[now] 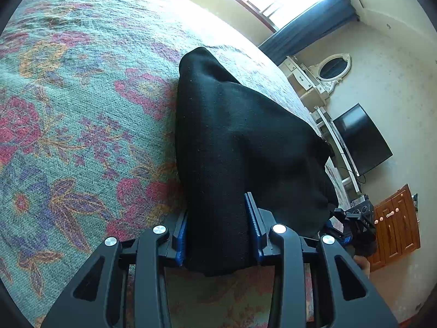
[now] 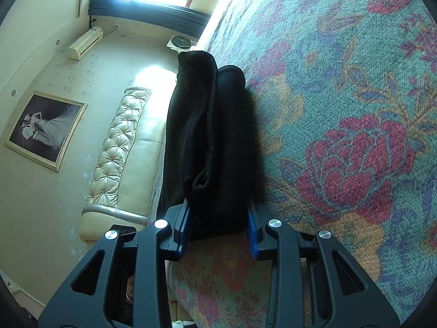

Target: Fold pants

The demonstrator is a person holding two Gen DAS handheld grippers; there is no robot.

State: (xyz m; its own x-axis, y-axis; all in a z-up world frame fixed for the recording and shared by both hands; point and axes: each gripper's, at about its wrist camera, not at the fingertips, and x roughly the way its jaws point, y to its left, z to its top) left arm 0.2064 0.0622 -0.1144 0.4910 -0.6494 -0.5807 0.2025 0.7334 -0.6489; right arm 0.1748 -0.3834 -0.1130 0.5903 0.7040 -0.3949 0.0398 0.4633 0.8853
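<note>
The black pants (image 1: 235, 142) lie bunched in thick folds on the floral bedspread (image 1: 82, 109). My left gripper (image 1: 218, 227) is shut on one end of the bundle, with cloth filling the gap between its blue pads (image 1: 252, 218). In the right wrist view the pants (image 2: 213, 142) show as several stacked layers. My right gripper (image 2: 220, 224) is shut on the other end of that stack, over the bedspread (image 2: 355, 136). The far end of the pants rests on the bed in both views.
A window with dark curtains (image 1: 308, 27), a white dresser with an oval mirror (image 1: 333, 68), a black TV (image 1: 360, 139) and a wooden cabinet (image 1: 396, 224) stand beyond the bed. A tufted cream headboard (image 2: 120, 147), a framed photo (image 2: 45, 128) and an air conditioner (image 2: 84, 43) line the other wall.
</note>
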